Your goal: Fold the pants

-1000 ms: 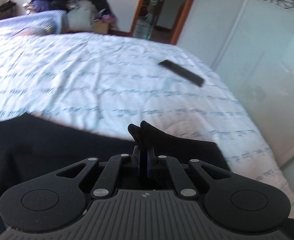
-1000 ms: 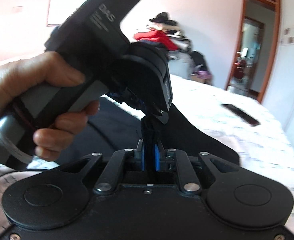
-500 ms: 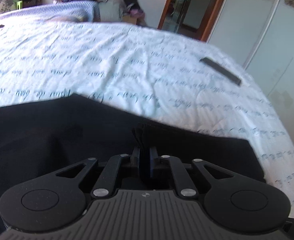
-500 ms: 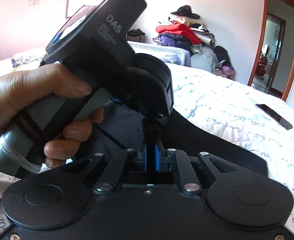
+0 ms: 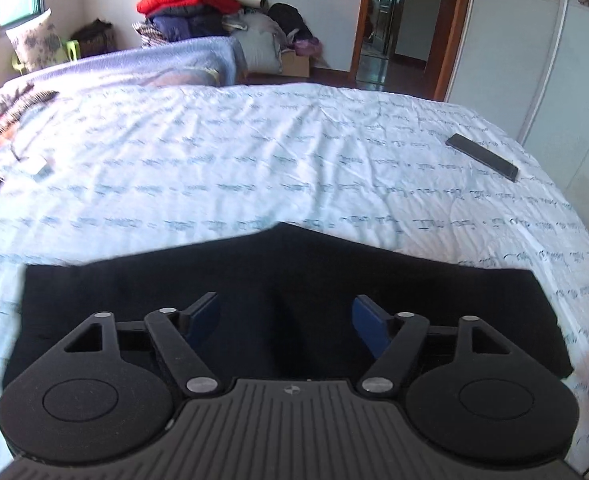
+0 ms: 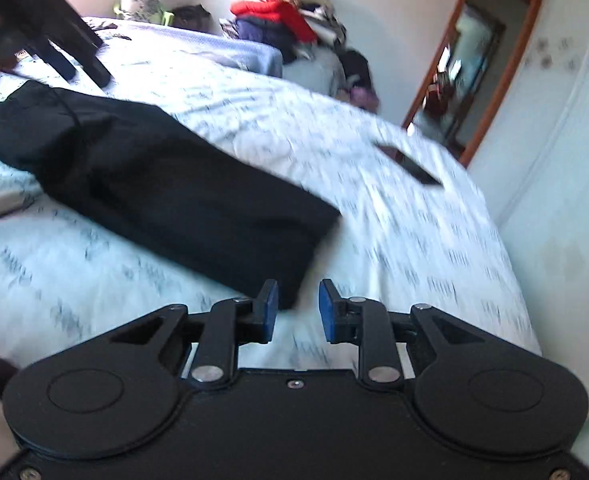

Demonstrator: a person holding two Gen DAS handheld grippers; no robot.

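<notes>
both tools now off black pants, apart

Bed under me carries a pale sheet printed with rows of dark script; a dark flat phone lies on it near the far right edge, and small white bits sit at the left. Beyond the bed I see a heap of clothes topped with red, a patterned cushion by the window, and an open wooden-framed doorway.
</notes>
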